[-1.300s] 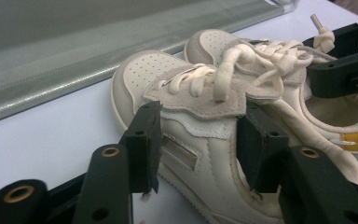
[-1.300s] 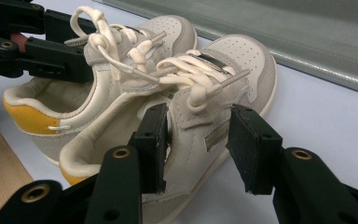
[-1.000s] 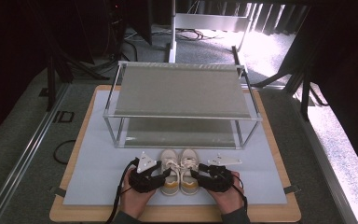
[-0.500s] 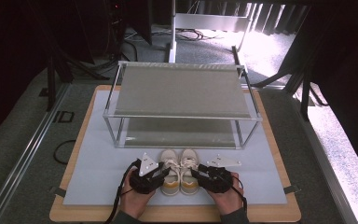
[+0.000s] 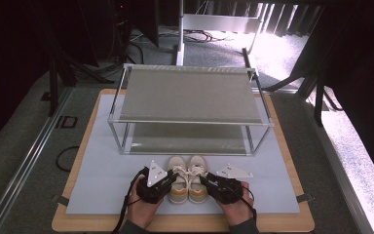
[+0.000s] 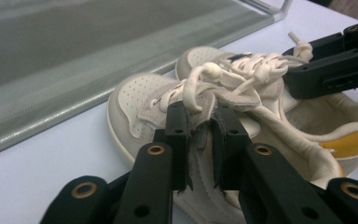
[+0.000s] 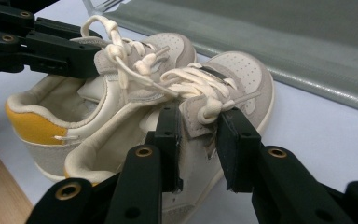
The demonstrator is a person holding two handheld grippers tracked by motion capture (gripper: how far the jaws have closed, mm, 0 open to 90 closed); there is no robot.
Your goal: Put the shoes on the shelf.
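On the mat (image 5: 102, 190), left shoe (image 6: 168, 100) pinched in left claw (image 6: 200, 140), seemingly.

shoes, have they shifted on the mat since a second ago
No. In the high view the pair of shoes sits at the same spot just in front of the shelf rack, toes toward it, as before.

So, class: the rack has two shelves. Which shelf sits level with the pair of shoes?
The lower shelf, just above the mat right behind the shoes. The upper shelf stands raised on the metal frame, well above them.
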